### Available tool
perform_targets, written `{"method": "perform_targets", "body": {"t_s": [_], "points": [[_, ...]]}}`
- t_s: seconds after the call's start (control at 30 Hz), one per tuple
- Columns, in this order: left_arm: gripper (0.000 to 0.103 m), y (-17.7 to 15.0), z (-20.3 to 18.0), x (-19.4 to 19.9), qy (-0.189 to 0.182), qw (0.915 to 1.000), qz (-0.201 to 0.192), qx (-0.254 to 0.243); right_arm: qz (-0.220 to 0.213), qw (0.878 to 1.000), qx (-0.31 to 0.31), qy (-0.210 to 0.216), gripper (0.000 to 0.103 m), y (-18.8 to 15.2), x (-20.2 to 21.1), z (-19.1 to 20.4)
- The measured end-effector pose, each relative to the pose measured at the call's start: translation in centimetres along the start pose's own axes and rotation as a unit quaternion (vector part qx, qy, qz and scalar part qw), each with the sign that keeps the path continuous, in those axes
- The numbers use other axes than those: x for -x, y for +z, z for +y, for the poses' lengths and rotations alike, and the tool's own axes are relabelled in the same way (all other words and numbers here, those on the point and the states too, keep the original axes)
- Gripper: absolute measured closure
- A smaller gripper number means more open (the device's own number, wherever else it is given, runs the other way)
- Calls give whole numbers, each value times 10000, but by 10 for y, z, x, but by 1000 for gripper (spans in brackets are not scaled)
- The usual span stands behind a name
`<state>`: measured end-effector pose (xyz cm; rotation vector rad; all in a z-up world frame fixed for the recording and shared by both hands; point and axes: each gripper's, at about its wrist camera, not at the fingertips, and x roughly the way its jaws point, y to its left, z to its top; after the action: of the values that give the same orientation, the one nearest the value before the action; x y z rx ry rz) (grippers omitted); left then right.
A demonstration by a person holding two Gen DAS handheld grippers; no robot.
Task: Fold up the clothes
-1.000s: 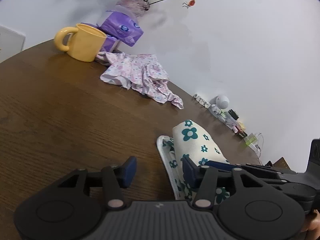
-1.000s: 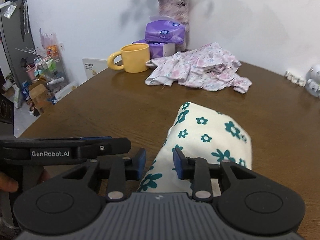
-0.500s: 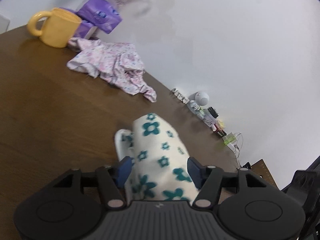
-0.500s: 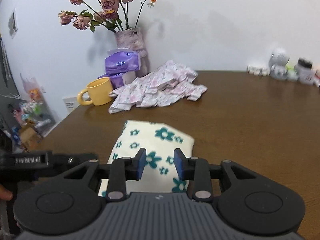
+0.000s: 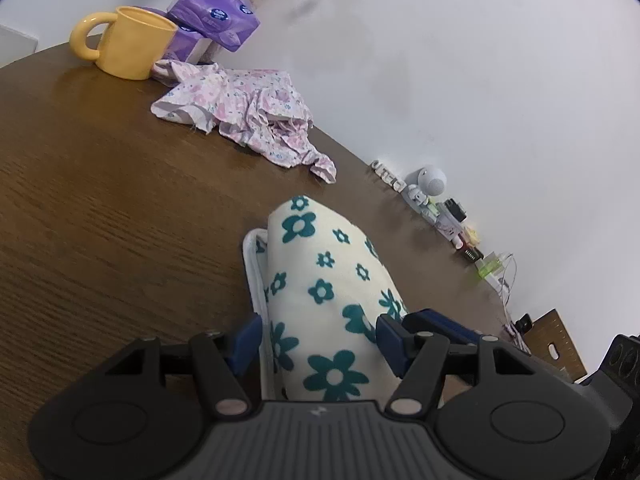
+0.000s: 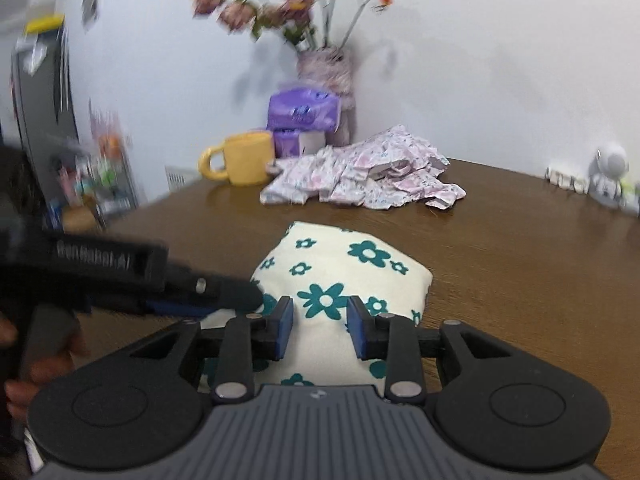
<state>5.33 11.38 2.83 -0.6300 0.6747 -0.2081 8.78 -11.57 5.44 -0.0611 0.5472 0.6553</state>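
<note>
Left gripper [image 5: 320,338] jaws wide, straddling the folded floral cloth [image 5: 320,292]; pads just beside its sides, grip unclear. Right gripper [image 6: 320,330] narrower, jaws over the same cloth, contact unclear. Cloth lies near table [image 5: 100,220] near edge; crumpled pink garment [image 6: 360,178] towards far edge.

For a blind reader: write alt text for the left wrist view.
A folded cream cloth with teal flowers lies on a brown table, between the open fingers of the left gripper. Farther back lie a crumpled pink floral garment, a yellow mug and purple tissue packs, against a white wall.
</note>
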Motion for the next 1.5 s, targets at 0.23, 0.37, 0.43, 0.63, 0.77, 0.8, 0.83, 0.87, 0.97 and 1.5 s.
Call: {"method": "perform_targets", "body": {"t_s": [0.23, 0.37, 0.43, 0.63, 0.77, 0.8, 0.83, 0.87, 0.97, 1.5], "points": [[55, -12, -3, -2, 176, 9997, -97, -140, 20, 9987, -480, 141, 73, -10, -1, -21], [58, -21, -7, 4, 268, 9989, -259, -284, 35, 10000, 58, 40, 69, -11, -7, -7], [56, -22, -10, 8, 283, 9987, -326, -281, -5, 10000, 37, 73, 69, -10, -3, -9], [40, -12, -11, 6, 357, 9983, -451, -45, -172, 9944, -1037, 135, 62, -5, 11, -49], [45, -10, -14, 0, 376, 9984, -424, 10, 75, 9825, -1824, 355, 60, -4, -6, -75], [55, -11, -15, -1, 389, 9984, -410, 5, 152, 9793, -1967, 441, 60, -6, -11, -77], [61, -12, -16, -2, 409, 9983, -415, -13, 226, 9761, -2096, 526, 60, -8, -16, -79], [63, -13, -16, -1, 419, 9981, -445, -26, 270, 9735, -2198, 570, 60, -10, -20, -80], [69, -15, -13, 1, 354, 9982, -480, 32, 231, 9723, -2257, 555, 63, -15, -23, -78], [52, -4, -13, 1, 400, 9972, -599, 199, 263, 9585, -2734, 767, 66, -18, -25, -91]]}}
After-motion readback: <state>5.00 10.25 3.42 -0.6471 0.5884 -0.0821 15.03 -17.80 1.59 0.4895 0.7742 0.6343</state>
